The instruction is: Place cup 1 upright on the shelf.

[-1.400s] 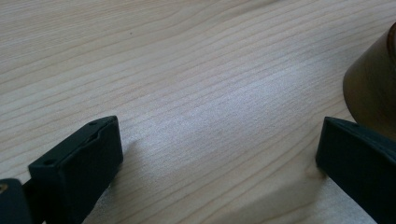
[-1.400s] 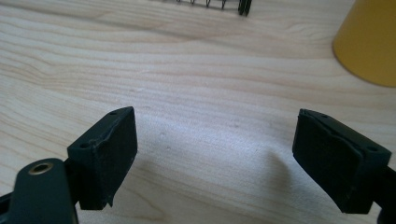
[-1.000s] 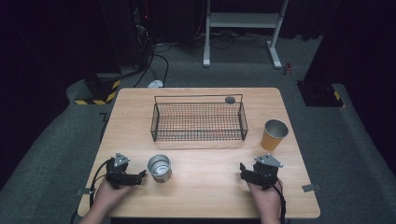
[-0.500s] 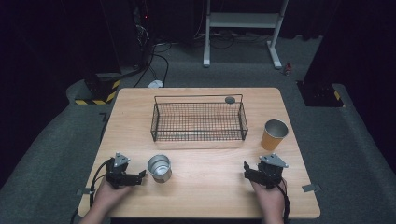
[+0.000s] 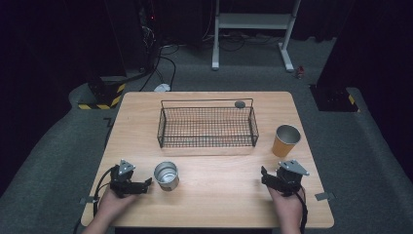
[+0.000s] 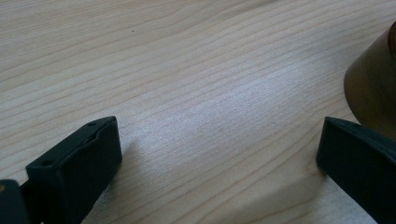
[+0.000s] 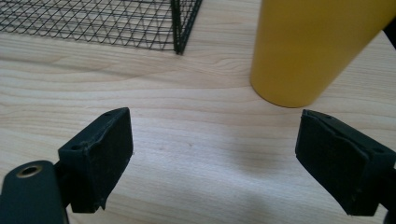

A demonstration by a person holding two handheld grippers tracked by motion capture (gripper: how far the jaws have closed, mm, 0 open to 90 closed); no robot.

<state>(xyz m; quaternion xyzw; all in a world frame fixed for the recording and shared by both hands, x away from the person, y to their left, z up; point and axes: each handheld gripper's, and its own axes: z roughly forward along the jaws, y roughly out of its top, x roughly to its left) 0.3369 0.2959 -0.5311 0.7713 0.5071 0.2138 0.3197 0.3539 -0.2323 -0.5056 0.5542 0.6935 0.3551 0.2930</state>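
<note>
Both grippers rest near the table's [image 5: 204, 204] front edge, jaws spread wide, gripping nothing. Left gripper [image 5: 146, 184] points at the silver cup [image 5: 166, 175] just beside it, lined up for a grasp (my reading). Right gripper [image 7: 212, 154] faces the yellow cup [image 7: 313, 46] near the right edge, beside the wire basket [image 5: 207, 126]. Since half a second ago the right gripper has edged slightly; left unchanged.
</note>
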